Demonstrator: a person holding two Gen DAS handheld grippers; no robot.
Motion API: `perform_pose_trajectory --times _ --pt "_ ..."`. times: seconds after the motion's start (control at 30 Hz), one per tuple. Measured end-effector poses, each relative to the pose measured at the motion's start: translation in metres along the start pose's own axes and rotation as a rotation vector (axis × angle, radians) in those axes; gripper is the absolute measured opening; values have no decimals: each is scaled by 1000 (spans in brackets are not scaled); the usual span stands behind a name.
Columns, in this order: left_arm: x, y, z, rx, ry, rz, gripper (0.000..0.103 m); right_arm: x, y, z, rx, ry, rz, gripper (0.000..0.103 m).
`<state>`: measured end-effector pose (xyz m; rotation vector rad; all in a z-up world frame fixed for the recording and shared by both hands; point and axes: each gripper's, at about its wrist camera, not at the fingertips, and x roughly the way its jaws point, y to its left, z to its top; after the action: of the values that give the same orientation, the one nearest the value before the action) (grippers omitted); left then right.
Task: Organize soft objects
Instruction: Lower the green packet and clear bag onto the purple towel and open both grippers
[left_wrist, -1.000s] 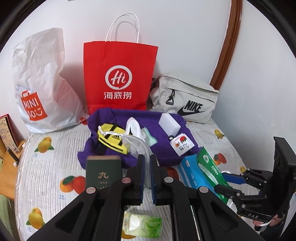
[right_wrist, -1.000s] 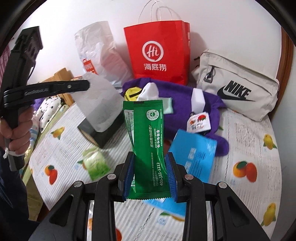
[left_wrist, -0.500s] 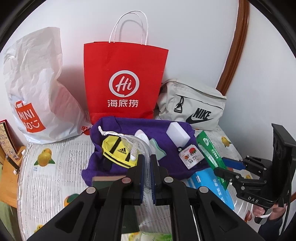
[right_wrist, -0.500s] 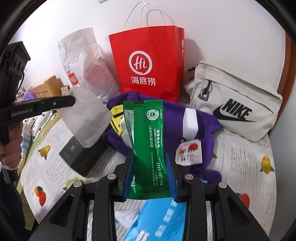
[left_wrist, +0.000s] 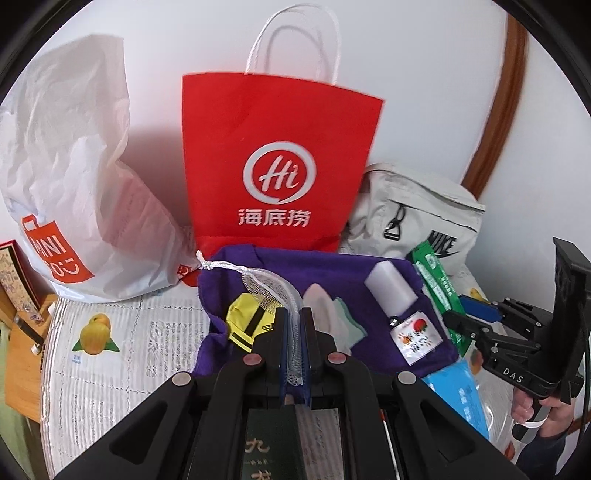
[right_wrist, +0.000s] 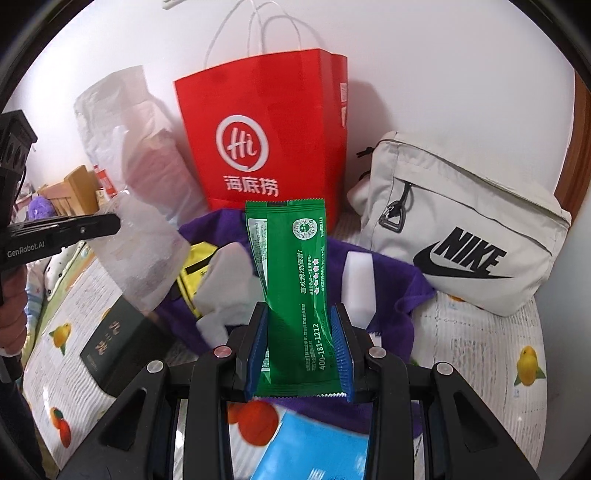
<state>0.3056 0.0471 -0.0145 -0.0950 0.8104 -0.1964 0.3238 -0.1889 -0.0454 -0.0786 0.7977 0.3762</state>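
Two light, limp items: the right gripper clamps a crinkly green packet low, while the left gripper pinches a floppy mesh pouch by its near edge.

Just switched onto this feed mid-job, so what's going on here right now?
A person holds a gripper in each hand over a fruit-print table. The left gripper is shut on a white mesh drawstring pouch. The right gripper clamps a green snack packet upright. Both sit in front of the red Haidilao paper bag, above the purple cloth with loose items.
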Motion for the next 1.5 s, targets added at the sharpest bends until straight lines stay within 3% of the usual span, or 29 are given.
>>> perform_pose_trajectory --times 0.5,0.73,0.97,1.07,1.13,1.23,1.5 --pt "49 7 36 -20 5 -15 7 63 -13 12 15 99 20 34" --pt "105 14 26 -42 123 -25 7 87 -13 6 20 176 14 35" --pt "127 9 13 -12 191 -7 7 102 -15 1 26 223 -1 37" --pt "128 8 11 -3 205 2 14 105 -15 0 25 234 3 38" --pt "126 6 12 8 200 19 31 108 -13 1 20 236 4 42" --pt "117 1 12 36 182 61 46 105 -10 2 18 234 10 49" --pt "87 -4 15 69 160 101 50 74 -4 3 20 192 6 52"
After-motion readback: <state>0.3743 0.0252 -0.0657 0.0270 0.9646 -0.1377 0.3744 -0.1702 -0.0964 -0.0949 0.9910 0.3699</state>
